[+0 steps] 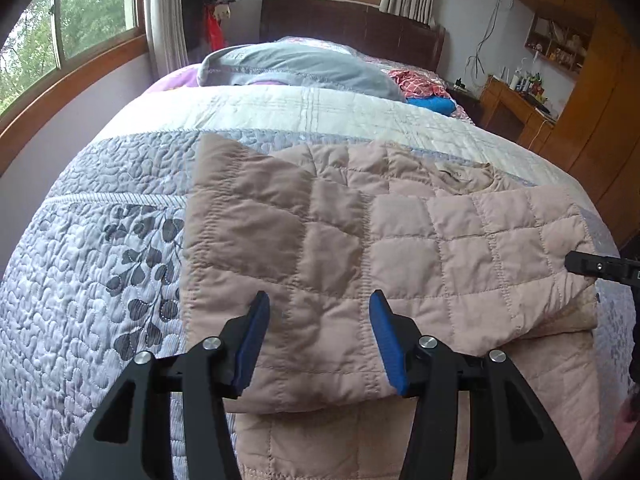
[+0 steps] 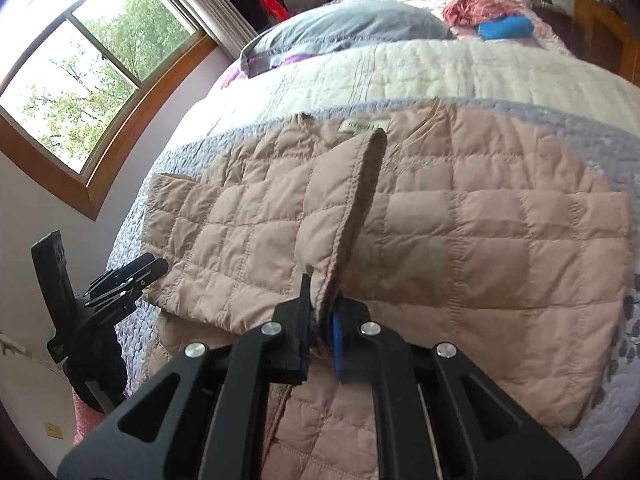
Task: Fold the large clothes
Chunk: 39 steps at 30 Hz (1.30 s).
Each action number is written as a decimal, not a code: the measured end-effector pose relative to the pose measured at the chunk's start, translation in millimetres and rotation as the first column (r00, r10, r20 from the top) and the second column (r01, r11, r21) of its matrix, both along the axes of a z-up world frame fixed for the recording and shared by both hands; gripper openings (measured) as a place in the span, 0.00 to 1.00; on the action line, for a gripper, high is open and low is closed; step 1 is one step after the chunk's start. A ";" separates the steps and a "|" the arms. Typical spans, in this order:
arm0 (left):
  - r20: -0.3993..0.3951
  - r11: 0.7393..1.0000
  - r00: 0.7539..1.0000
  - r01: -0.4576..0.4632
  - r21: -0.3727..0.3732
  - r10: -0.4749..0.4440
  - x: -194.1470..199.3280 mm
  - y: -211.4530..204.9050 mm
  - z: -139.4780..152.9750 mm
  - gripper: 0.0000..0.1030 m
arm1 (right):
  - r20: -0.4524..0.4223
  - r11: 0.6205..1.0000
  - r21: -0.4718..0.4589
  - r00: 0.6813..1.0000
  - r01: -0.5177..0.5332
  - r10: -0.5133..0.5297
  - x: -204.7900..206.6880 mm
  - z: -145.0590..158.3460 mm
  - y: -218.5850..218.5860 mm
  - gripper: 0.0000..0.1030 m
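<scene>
black jaws of the right gripper (image 2: 320, 316) pinch a raised edge of the quilted beige jacket (image 2: 460, 232), lifting it into a ridge. left gripper (image 1: 316, 304) hovers above the jacket's folded part, blue pads (image 1: 256, 332) spread wide, holding nothing. jacket lies on the grey patterned bedspread (image 1: 100, 248).

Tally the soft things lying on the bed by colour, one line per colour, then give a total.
Beige: 1, the quilted jacket, its edge pinched in the right gripper
Grey: 1, the pillow
Red patterned: 1, the crumpled cloth
Blue: 1, the rolled cloth
Total: 4

The left gripper holds nothing.
</scene>
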State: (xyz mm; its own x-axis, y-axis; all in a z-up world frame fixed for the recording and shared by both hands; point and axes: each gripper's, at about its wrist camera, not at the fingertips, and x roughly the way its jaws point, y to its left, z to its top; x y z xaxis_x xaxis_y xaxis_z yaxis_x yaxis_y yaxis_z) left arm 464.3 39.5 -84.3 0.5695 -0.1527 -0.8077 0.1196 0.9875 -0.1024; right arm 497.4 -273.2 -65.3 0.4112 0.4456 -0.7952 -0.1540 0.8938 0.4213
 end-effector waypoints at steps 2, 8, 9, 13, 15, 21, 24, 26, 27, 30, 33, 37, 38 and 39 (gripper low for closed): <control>0.006 1.000 1.000 0.015 0.012 -0.015 3.5 -8.9 2.4 0.50 | 0.035 1.000 -0.006 0.999 0.027 -0.027 -10.0 14.8 -17.6 0.07; -0.025 0.997 0.999 0.048 0.052 -0.047 22.4 -36.3 -11.6 0.50 | 0.060 0.987 -0.023 0.985 0.161 -0.159 -25.4 23.3 -84.6 0.07; -0.033 0.997 0.998 0.052 0.062 -0.050 25.7 -40.7 -15.5 0.50 | 0.051 0.984 -0.016 0.983 0.177 -0.176 -26.6 19.7 -93.6 0.07; -0.076 0.993 0.996 0.061 0.101 -0.054 35.6 -51.6 -36.4 0.50 | -0.003 0.972 -0.026 0.972 0.235 -0.235 -23.0 -11.4 -118.1 0.07; -0.086 0.992 0.995 0.062 0.114 -0.053 38.7 -54.3 -45.3 0.51 | -0.047 0.969 -0.023 0.968 0.245 -0.246 -16.9 -35.2 -118.0 0.07; -0.081 0.990 0.995 0.064 0.128 -0.054 41.4 -55.5 -58.7 0.53 | -0.089 0.966 -0.027 0.962 0.257 -0.258 -7.5 -82.5 -117.3 0.08; -0.078 0.986 0.995 0.067 0.151 -0.056 39.6 -58.2 -57.1 0.53 | -0.067 0.968 -0.081 0.968 0.236 -0.242 -12.4 -76.3 -111.1 0.12; -0.083 0.988 0.995 0.063 0.143 -0.051 38.4 -55.6 -49.9 0.53 | -0.052 0.964 -0.112 0.967 0.243 -0.249 -17.2 -64.7 -110.0 0.19; -0.084 0.989 0.995 0.058 0.133 -0.047 37.9 -54.0 -44.7 0.52 | -0.028 0.959 -0.125 0.965 0.256 -0.261 -22.8 -56.4 -111.6 0.19; -0.050 0.994 0.998 0.053 0.092 -0.049 38.6 -53.8 -21.9 0.52 | 0.057 0.944 -0.129 0.952 0.305 -0.300 -31.9 -24.9 -117.2 0.21; -0.037 0.995 0.998 0.061 0.083 -0.058 46.5 -70.2 -8.3 0.51 | 0.064 0.954 -0.107 0.959 0.281 -0.276 -18.4 -12.3 -105.1 0.21; -0.047 0.989 0.994 0.100 0.108 -0.095 60.3 -104.2 -10.3 0.51 | -0.002 0.971 -0.073 0.974 0.226 -0.227 17.5 -26.8 -78.3 0.21; -0.052 0.988 0.995 0.095 0.123 -0.089 65.8 -109.7 -14.2 0.51 | -0.014 0.971 -0.081 0.974 0.226 -0.228 24.4 -31.3 -76.1 0.21; -0.064 0.987 0.994 0.092 0.129 -0.085 71.9 -113.5 -19.5 0.51 | -0.023 0.969 -0.092 0.972 0.230 -0.233 31.3 -36.9 -74.1 0.21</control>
